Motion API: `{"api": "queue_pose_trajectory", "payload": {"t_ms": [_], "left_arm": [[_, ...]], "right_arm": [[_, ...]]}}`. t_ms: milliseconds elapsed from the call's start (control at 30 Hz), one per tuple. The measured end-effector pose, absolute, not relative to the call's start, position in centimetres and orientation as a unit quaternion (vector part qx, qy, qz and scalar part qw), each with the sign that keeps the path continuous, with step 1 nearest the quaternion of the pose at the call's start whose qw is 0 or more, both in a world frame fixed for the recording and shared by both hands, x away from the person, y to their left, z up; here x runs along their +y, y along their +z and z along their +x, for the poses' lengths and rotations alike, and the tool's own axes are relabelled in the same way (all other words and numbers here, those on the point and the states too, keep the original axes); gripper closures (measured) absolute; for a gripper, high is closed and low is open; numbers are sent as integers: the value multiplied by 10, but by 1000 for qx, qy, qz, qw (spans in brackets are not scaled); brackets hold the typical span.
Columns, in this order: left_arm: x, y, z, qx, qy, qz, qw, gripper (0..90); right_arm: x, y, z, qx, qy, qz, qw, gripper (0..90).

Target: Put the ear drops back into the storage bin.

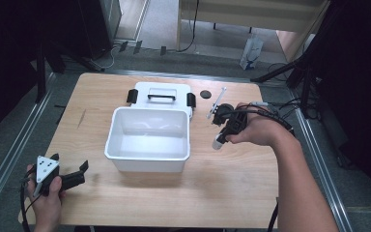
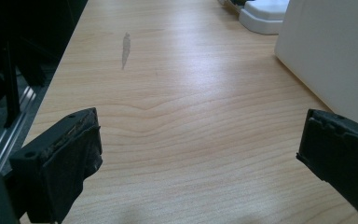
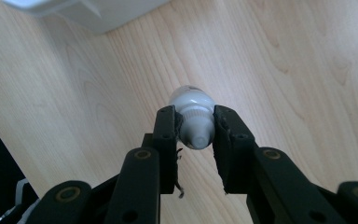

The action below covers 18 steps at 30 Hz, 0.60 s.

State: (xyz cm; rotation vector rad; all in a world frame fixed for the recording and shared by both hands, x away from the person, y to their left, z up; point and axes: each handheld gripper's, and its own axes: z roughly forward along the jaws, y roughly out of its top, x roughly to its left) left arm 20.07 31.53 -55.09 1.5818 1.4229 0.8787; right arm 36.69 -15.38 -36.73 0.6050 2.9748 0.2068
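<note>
The left tool (image 1: 72,176) rests near the front left corner of the pale wooden table (image 1: 232,193), its jaws spread wide with nothing between them. Bare wood stretches ahead of it toward the far edge, marked by one thin grey smear (image 2: 126,49); the table's left edge and a metal floor rail (image 1: 9,150) run close on its outer side. Just to its right stands the open white plastic rectangular box (image 1: 147,140), whose wall closes off that side, with the white lid with black handle and latches (image 1: 160,96) lying flat behind it.

The right tool (image 3: 195,135), right of the box, is clamped on a small white plastic bottle (image 3: 193,116) held over the wood. Beyond it lie a small black round disc (image 1: 205,94) and a thin white stick (image 1: 217,102). Open table spreads in front of it.
</note>
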Motion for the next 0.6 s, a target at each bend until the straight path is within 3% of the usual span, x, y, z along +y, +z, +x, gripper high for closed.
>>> {"api": "queue_pose_trajectory", "payload": {"t_ms": [600], "left_arm": [[316,-551,201,564,347,628,408,0]], "right_arm": [[-105,-306,371,981,77,161,73,724]]}}
